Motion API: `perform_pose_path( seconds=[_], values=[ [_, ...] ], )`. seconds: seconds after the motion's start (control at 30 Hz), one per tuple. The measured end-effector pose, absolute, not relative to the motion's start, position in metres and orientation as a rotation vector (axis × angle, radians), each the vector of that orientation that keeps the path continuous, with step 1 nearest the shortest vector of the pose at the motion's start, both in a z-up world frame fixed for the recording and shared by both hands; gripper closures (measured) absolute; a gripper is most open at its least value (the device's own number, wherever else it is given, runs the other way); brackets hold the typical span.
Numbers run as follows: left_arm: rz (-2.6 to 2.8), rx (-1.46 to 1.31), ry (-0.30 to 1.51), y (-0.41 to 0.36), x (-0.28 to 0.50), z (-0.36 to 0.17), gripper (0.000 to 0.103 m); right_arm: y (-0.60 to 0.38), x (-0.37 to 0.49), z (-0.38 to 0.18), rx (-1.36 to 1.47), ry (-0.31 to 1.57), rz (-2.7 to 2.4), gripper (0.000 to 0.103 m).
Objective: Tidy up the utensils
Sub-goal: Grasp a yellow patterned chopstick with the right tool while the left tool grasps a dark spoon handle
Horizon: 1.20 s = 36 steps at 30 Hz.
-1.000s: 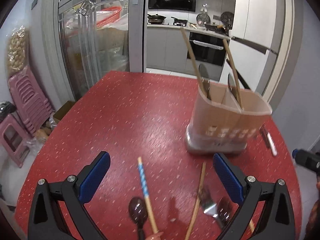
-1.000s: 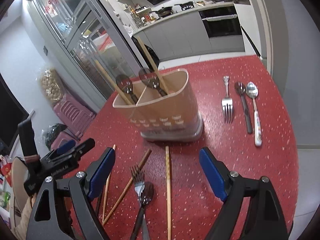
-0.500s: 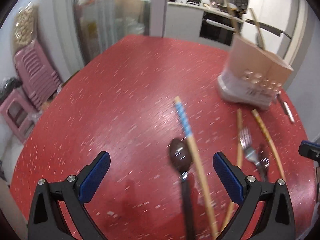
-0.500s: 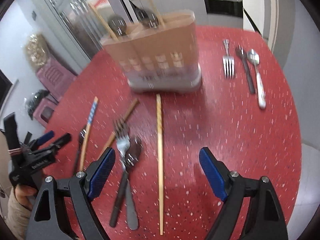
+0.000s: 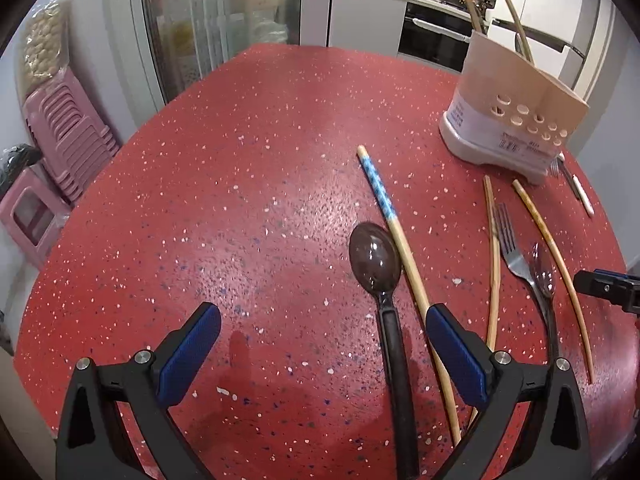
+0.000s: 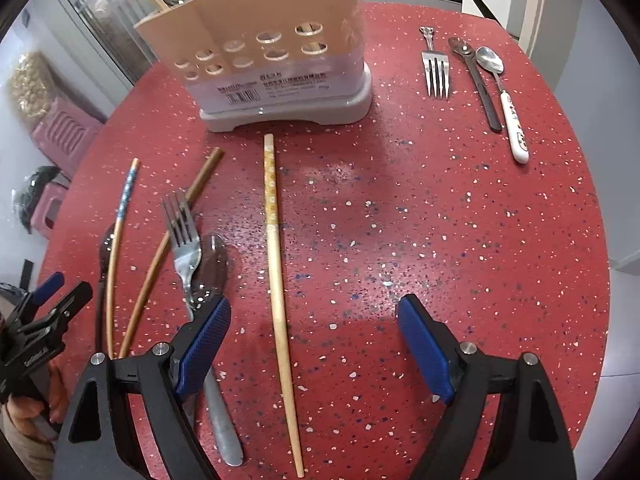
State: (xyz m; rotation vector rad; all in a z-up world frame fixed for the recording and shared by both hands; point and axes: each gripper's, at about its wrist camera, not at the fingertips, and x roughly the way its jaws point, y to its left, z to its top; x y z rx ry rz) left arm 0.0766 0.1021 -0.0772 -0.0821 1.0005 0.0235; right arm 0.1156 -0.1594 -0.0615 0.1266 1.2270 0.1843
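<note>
With both claws wide and empty, lower the right claw (image 6: 314, 344) squarely astride the pale chopstick (image 6: 276, 272) lying on the red desk (image 6: 460, 220) at the holder's (image 6: 272, 52) six o'clock, while the left claw (image 5: 322, 350) straddles the dark spoon (image 5: 378, 276).

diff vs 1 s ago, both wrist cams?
Both hand-held grippers dropped and tilted down toward the table. The left now straddles the dark spoon; the right straddles the pale chopstick, its jaws closing slightly. Both open, nothing gripped. The utensils and holder stayed put.
</note>
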Motion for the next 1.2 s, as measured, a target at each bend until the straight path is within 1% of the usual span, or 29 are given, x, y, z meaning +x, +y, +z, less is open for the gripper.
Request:
perform_pose_path(
  seconds=[0.03, 0.1, 0.27, 0.57, 0.63, 0.7, 0.73, 0.77, 0.8, 0.83, 0.87, 0.9, 0.93, 1.0, 1.1, 1.13, 1.2],
  values=[
    [0.024, -0.082, 1.007, 0.102, 0.077, -0.079, 0.0, -0.157, 0.118, -0.062, 0.11, 1.23, 0.18, 0.019],
    [0.027, -0.084, 1.018, 0.102, 0.076, -0.081, 0.0, -0.15, 0.12, -0.063, 0.064, 1.226, 0.177, 0.027],
    [0.024, -0.077, 1.043, 0.1, 0.076, -0.087, 0.0, -0.132, 0.13, -0.062, -0.035, 1.224, 0.177, 0.038],
    [0.009, -0.021, 1.076, 0.086, 0.08, -0.092, 0.0, -0.113, 0.161, -0.06, -0.132, 1.253, 0.194, 0.049],
    [0.004, -0.021, 1.085, 0.086, 0.081, -0.091, 0.0, -0.109, 0.167, -0.061, -0.145, 1.264, 0.203, 0.051],
    [-0.017, -0.011, 1.098, 0.083, 0.085, -0.089, 0.0, -0.104, 0.171, -0.061, -0.161, 1.278, 0.218, 0.057],
    [-0.025, -0.005, 1.103, 0.082, 0.086, -0.087, 0.001, -0.101, 0.173, -0.06, -0.167, 1.284, 0.228, 0.059],
    [-0.038, 0.005, 1.113, 0.079, 0.087, -0.085, 0.006, -0.099, 0.174, -0.06, -0.172, 1.289, 0.238, 0.062],
    [-0.052, 0.015, 1.125, 0.075, 0.089, -0.084, 0.009, -0.098, 0.175, -0.06, -0.179, 1.293, 0.249, 0.066],
    [-0.06, 0.022, 1.134, 0.072, 0.091, -0.082, 0.014, -0.096, 0.175, -0.059, -0.181, 1.295, 0.257, 0.067],
    [-0.074, 0.029, 1.151, 0.068, 0.093, -0.081, 0.015, -0.094, 0.175, -0.059, -0.187, 1.298, 0.262, 0.071],
    [-0.08, 0.04, 1.17, 0.065, 0.096, -0.08, 0.015, -0.092, 0.175, -0.058, -0.188, 1.299, 0.272, 0.086],
    [-0.082, 0.043, 1.182, 0.065, 0.097, -0.08, 0.015, -0.09, 0.175, -0.058, -0.188, 1.3, 0.277, 0.093],
    [-0.1, 0.046, 1.223, 0.063, 0.104, -0.079, 0.017, -0.089, 0.175, -0.057, -0.185, 1.299, 0.292, 0.095],
    [-0.126, 0.072, 1.26, 0.056, 0.11, -0.076, 0.025, -0.088, 0.171, -0.056, -0.169, 1.288, 0.305, 0.095],
    [-0.136, 0.075, 1.266, 0.054, 0.112, -0.075, 0.031, -0.092, 0.167, -0.057, -0.161, 1.285, 0.308, 0.095],
    [-0.154, 0.09, 1.284, 0.047, 0.117, -0.073, 0.04, -0.099, 0.165, -0.058, -0.139, 1.279, 0.32, 0.095]
  ],
)
